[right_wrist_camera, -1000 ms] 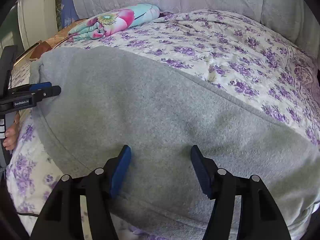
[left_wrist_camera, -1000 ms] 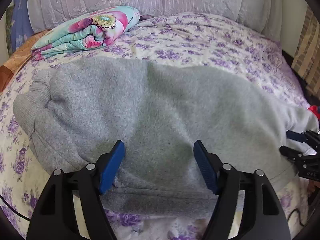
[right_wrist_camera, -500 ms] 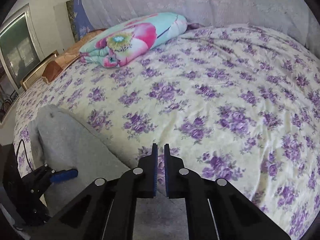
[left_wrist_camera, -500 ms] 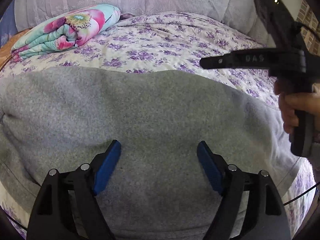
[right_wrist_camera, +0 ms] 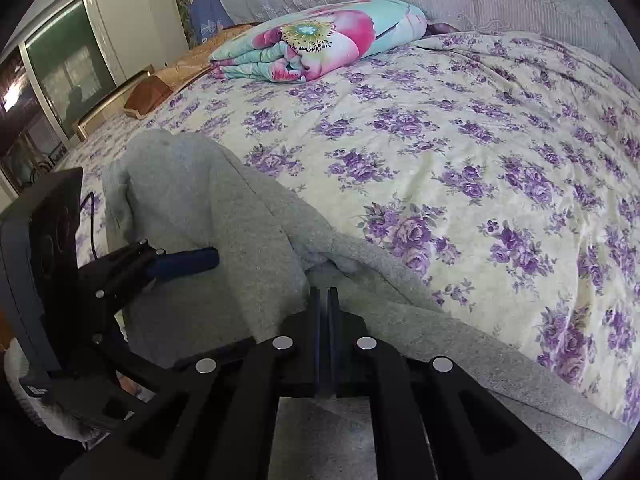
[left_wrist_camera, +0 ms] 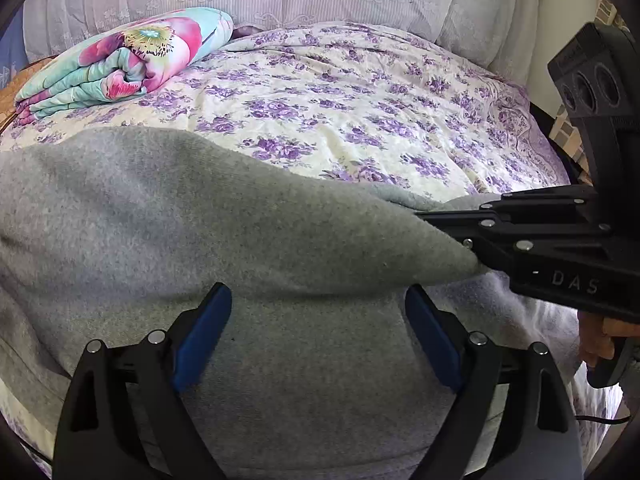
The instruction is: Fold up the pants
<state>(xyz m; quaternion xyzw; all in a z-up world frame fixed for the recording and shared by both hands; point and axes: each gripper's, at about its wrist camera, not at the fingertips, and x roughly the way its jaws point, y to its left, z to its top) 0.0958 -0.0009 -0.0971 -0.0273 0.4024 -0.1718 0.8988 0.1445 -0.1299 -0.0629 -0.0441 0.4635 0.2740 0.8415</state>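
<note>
The grey fleece pants (left_wrist_camera: 168, 216) lie across the near side of the bed, on the cream bedspread printed with purple flowers (left_wrist_camera: 360, 112). A second ago both grippers hovered spread over flat cloth; now the right gripper (right_wrist_camera: 324, 300) has its blue pads pressed together on a fold of the pants' right end and has drawn that end up and over toward the left, so a raised grey flap (left_wrist_camera: 400, 240) crosses the left wrist view. The left gripper (left_wrist_camera: 318, 336) stays wide apart above the lower layer, holding nothing. This suggests the crosswise fold is under way, with the lifted part not yet laid down. The folded floral quilt (right_wrist_camera: 320, 48) sits well apart, near the headboard.
</note>
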